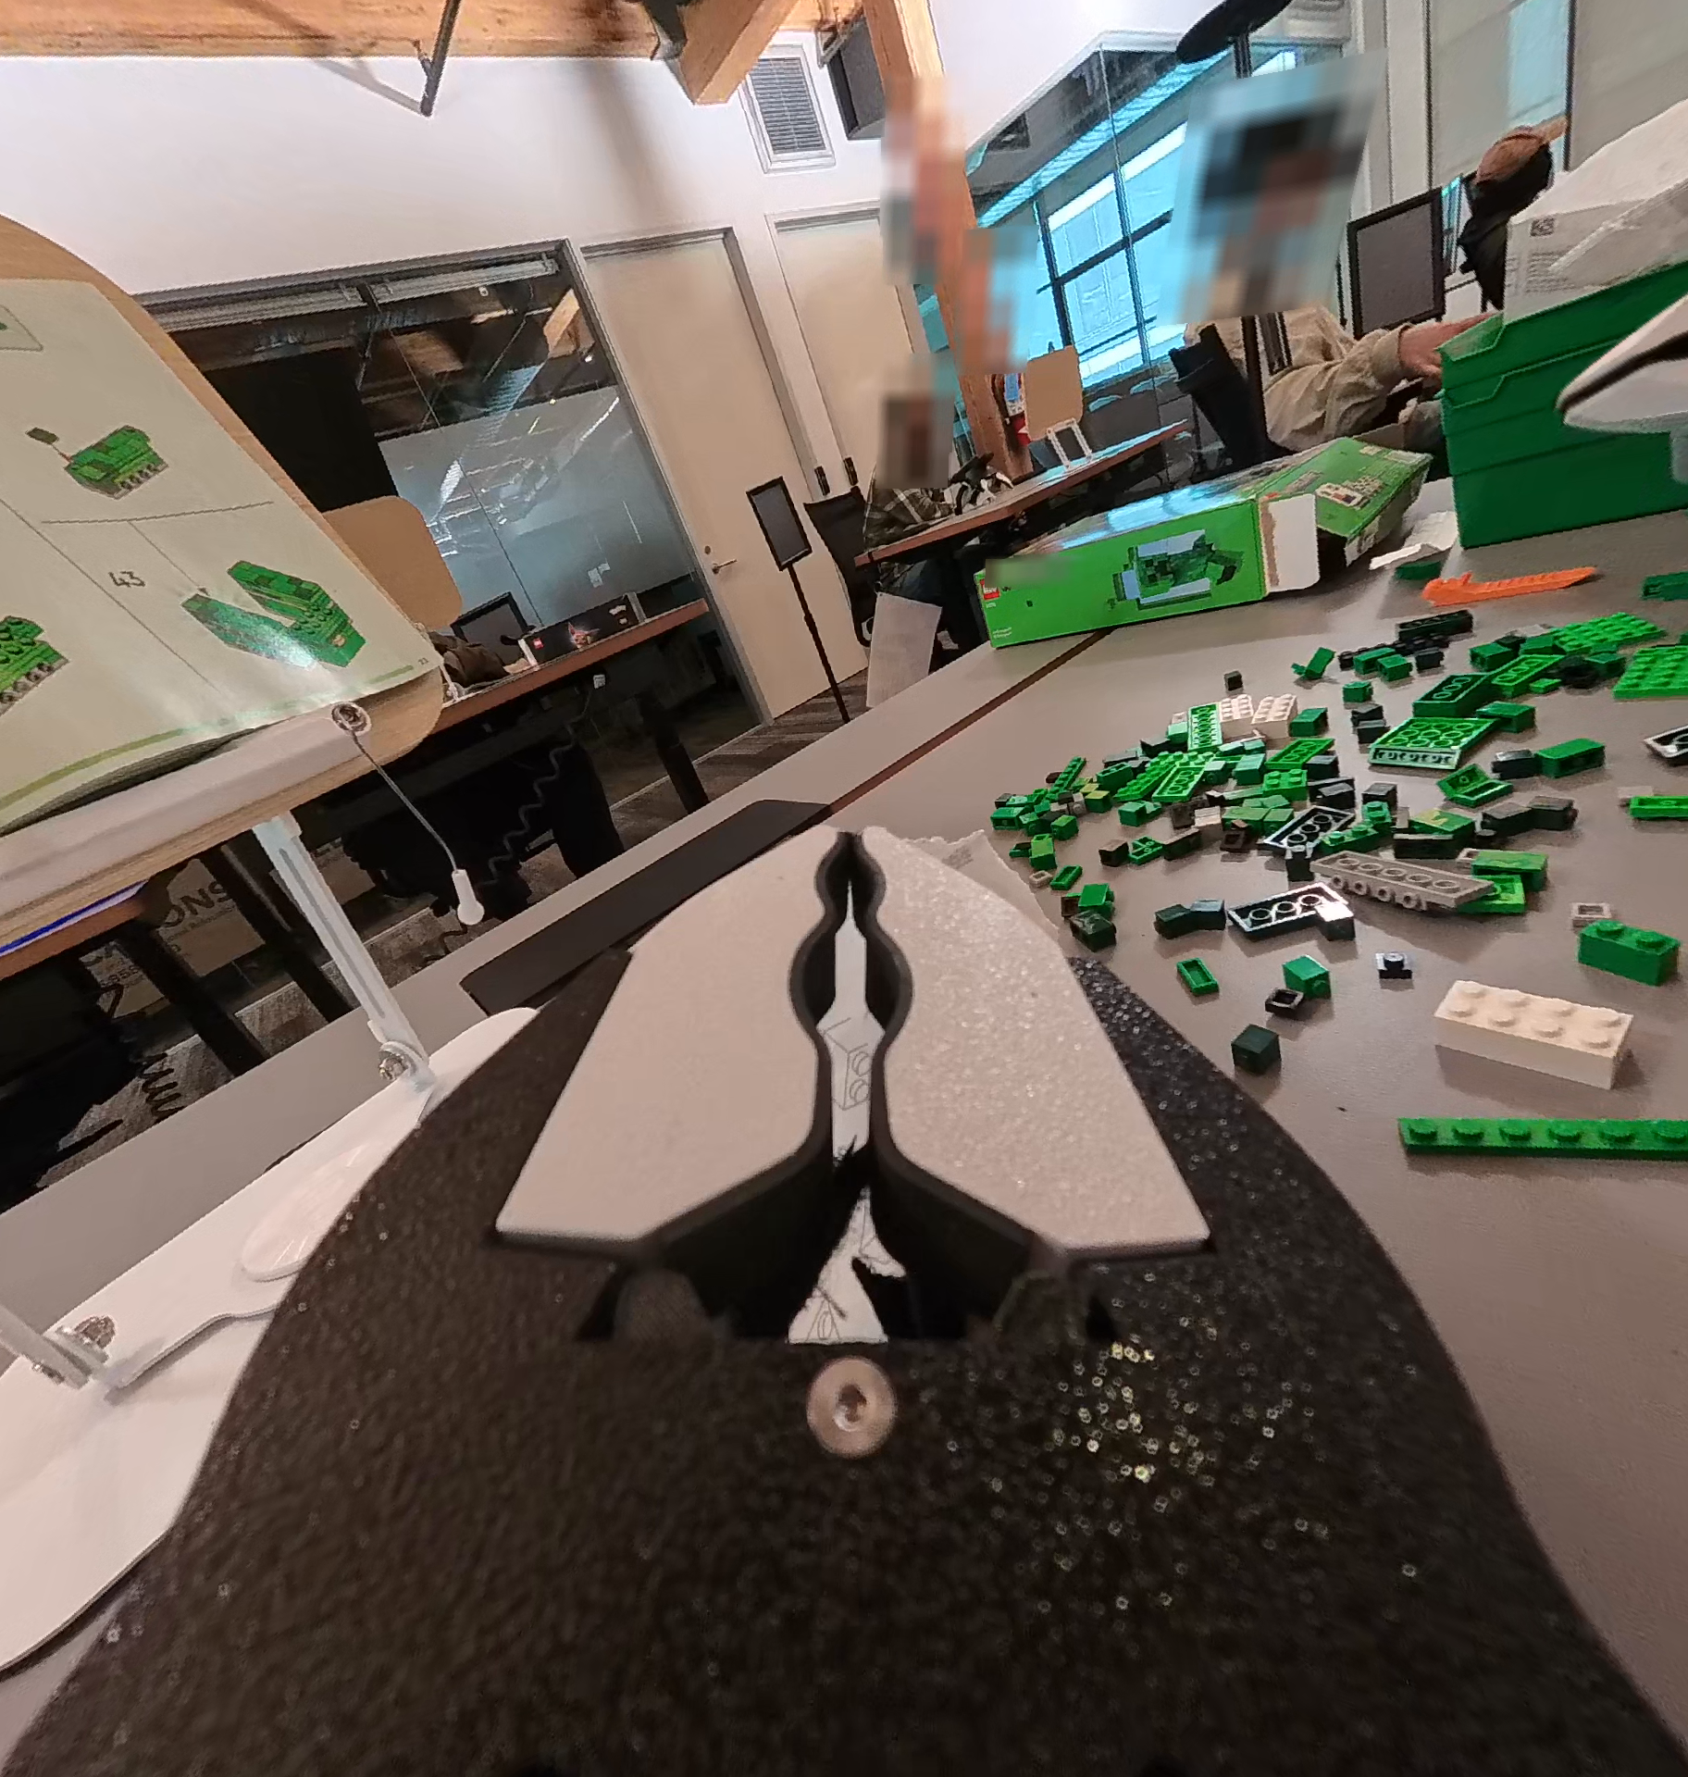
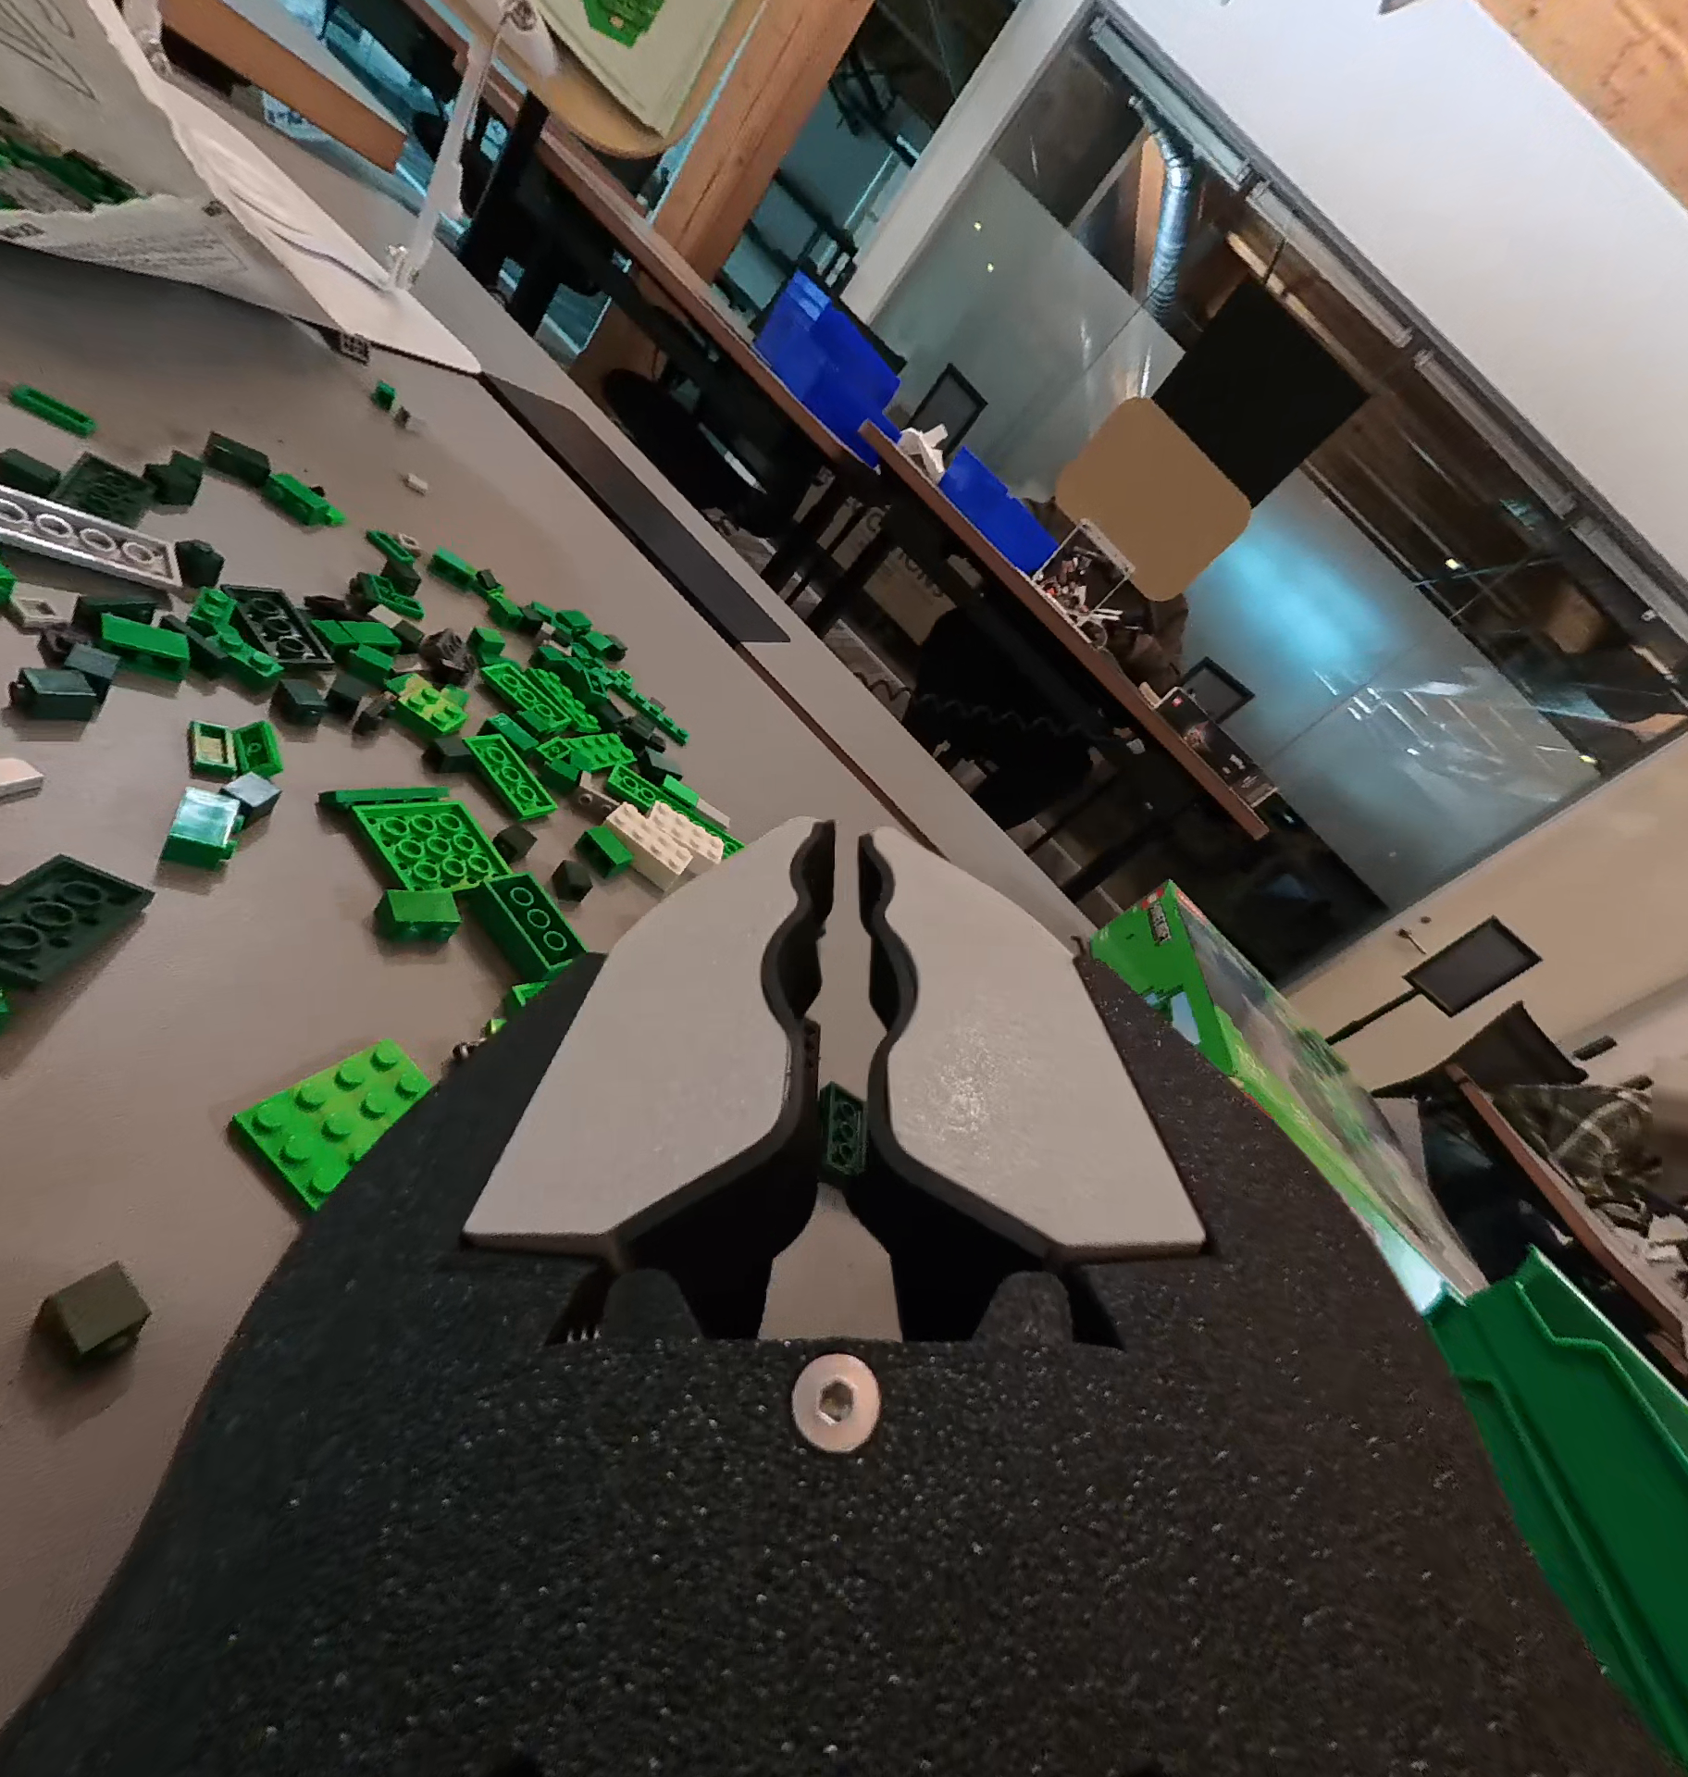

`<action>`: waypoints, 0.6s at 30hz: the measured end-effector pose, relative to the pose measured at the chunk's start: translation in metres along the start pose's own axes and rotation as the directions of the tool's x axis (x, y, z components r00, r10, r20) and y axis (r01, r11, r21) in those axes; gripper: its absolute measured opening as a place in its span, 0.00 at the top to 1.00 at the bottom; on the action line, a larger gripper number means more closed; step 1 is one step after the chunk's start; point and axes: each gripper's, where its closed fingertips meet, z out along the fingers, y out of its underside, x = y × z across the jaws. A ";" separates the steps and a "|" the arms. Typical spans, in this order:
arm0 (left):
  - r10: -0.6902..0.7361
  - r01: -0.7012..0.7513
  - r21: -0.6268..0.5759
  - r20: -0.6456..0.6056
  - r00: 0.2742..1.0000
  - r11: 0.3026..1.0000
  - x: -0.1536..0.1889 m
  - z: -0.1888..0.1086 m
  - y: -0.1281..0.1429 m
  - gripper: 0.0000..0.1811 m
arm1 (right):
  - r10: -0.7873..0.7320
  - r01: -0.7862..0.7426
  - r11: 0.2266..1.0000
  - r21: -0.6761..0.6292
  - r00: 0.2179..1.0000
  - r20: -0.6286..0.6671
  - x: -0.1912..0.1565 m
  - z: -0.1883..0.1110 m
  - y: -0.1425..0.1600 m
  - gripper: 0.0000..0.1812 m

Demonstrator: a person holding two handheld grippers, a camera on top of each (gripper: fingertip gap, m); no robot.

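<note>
My left gripper (image 1: 852,851) is shut, its grey fingertips touching, low over the grey table (image 1: 1398,1346). A white printed paper (image 1: 850,1058) shows through the slit between its fingers and under it. Loose green, dark green, grey and white bricks (image 1: 1302,798) lie to its right, with a white 2x4 brick (image 1: 1532,1034) and a long green plate (image 1: 1571,1135) nearest. My right gripper (image 2: 845,846) is shut to a thin slit and holds nothing I can see. It hovers over the brick pile (image 2: 494,712), and a dark green plate (image 2: 842,1135) shows below its fingers.
An open instruction booklet (image 1: 148,538) stands on a white stand (image 1: 100,1442) at the left. A green set box (image 1: 1206,548), an orange brick separator (image 1: 1504,585) and a green bin (image 1: 1571,433) lie at the far right. People sit at desks beyond the table. There is about 35 cm between the tips of the two grippers. To reach the long green plate (image 1: 1571,1135) in a straight line is about 15 cm for my left fingers, about 30 cm for my right. Measured from the fingertips, the white 2x4 brick (image 1: 1532,1034) is 15 cm or so from the left gripper and 30 cm from the right.
</note>
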 end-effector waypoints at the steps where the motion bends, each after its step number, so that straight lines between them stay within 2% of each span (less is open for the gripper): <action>1: 0.001 -0.001 0.000 0.001 1.000 1.000 0.000 0.000 0.000 1.00 | 0.004 -0.004 1.000 0.001 1.000 -0.002 0.001 0.000 0.000 1.00; 7: 0.001 -0.001 -0.001 -0.001 1.000 1.000 0.000 0.000 0.000 1.00 | 0.048 -0.047 0.999 0.017 0.998 -0.037 0.010 -0.003 0.000 1.00; 10: 0.000 0.000 0.000 0.001 1.000 1.000 0.000 0.000 0.000 1.00 | 0.119 -0.119 0.993 0.003 0.992 -0.049 0.015 -0.003 0.004 1.00; 13: 0.001 -0.001 -0.001 0.000 1.000 1.000 0.000 0.000 0.000 1.00 | 0.193 -0.187 0.981 0.058 0.976 -0.102 0.027 -0.008 0.002 0.96; 16: 0.001 -0.001 -0.001 -0.002 1.000 1.000 0.001 0.000 0.000 1.00 | 0.248 -0.240 0.968 0.067 0.959 -0.135 0.038 -0.012 0.005 1.00; 18: 0.001 -0.001 0.000 0.000 1.000 1.000 0.000 0.000 0.000 1.00 | 0.278 -0.261 0.958 0.115 0.946 -0.167 0.046 -0.017 0.002 0.96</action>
